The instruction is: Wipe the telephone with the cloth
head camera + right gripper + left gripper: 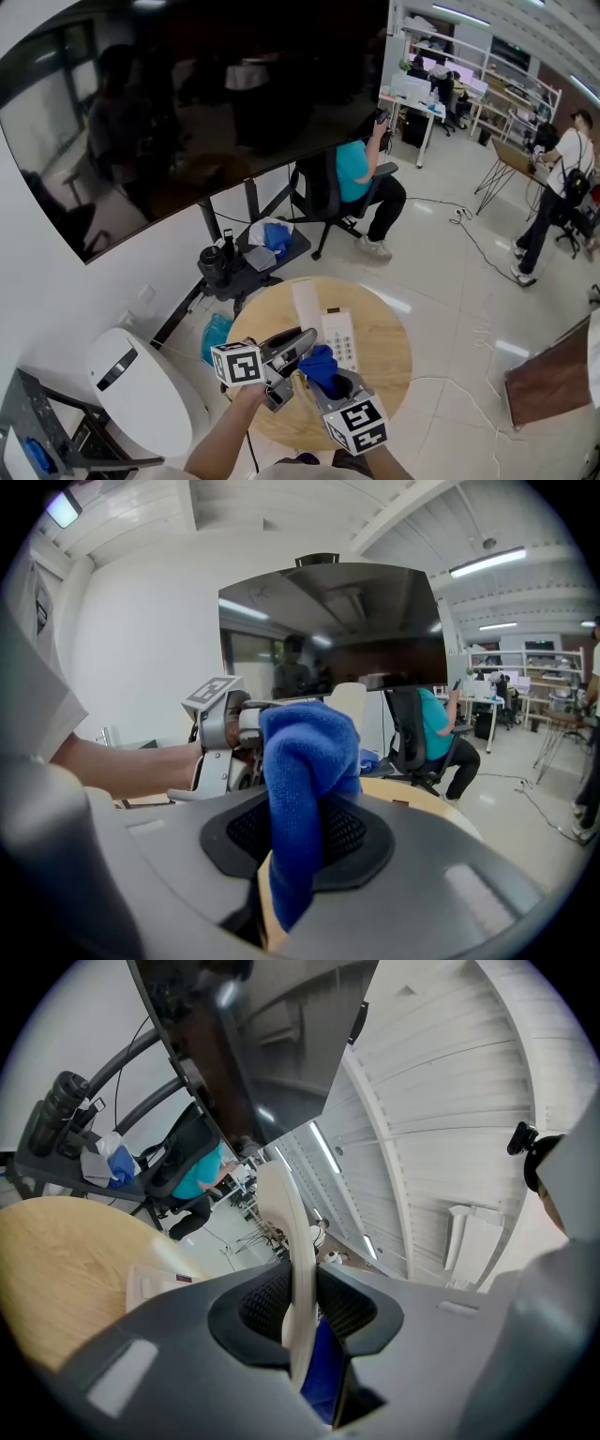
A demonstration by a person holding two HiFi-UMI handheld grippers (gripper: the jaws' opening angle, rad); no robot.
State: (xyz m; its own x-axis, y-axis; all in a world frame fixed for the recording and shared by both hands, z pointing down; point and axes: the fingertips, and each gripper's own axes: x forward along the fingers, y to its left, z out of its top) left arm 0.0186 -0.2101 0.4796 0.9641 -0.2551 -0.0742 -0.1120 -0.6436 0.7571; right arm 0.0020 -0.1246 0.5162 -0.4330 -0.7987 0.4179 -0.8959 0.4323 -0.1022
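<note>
1. Round wooden table (384, 361) is lying below my fingers in a bright open office. A big dark screen (206, 103) is hanging beyond it, and a person in a teal top (354, 173) is sitting on a chair farther off.
2. My left gripper (302, 1309) is clamping the telephone's white handset (286, 1227) edge-on. Both pads are pressing on its sides. The handset is sticking out well past my fingertips and is raised off the table.
3. My right gripper (302, 841) is clenching the blue cloth (307, 757). The cloth is bunching up between the pads and spilling out ahead of them.
4. My two sets of fingertips are pointing toward each other. The cloth is sitting just beside the handset, on its far side from my left fingers. I cannot tell whether the two are touching.
5. The telephone base (340, 339), keypad facing up, is lying flat on the table just beyond both sets of fingertips. Neither gripper is touching it.
6. Judging progress: both pick-ups are looking done, with handset in one grip and cloth in the other. The wiping of the handset seems to be starting or only just under way.
7. The base and keypad are probably waiting for their turn, and the handset is needing to go back afterwards.
</note>
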